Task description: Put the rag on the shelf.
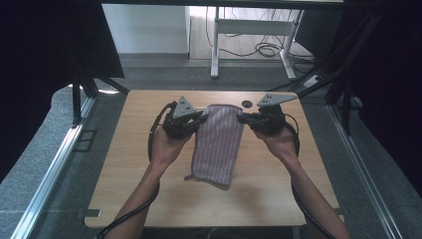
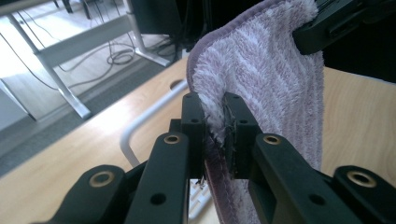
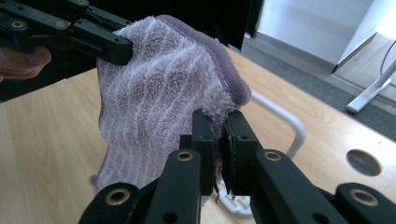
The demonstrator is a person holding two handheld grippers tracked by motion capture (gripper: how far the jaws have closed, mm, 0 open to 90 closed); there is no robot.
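Observation:
A lilac striped towel (image 1: pixel 218 144) hangs folded above the wooden table (image 1: pixel 129 169), its lower end near the tabletop. My left gripper (image 1: pixel 201 118) is shut on the towel's upper left corner. My right gripper (image 1: pixel 242 118) is shut on the upper right corner. In the left gripper view the towel (image 2: pixel 266 79) is pinched in my left gripper (image 2: pixel 215 119), and the other gripper's black jaws clamp its far corner. In the right gripper view my right gripper (image 3: pixel 220 137) clamps the towel (image 3: pixel 154 88) edge the same way.
A white wire rack (image 3: pixel 289 123) lies on the table behind the towel. A round cable hole (image 1: pixel 247 103) sits in the table's far edge. Beyond the table stand a white desk frame (image 1: pixel 251 30) and loose cables (image 1: pixel 266 49) on the floor. Dark curtains flank both sides.

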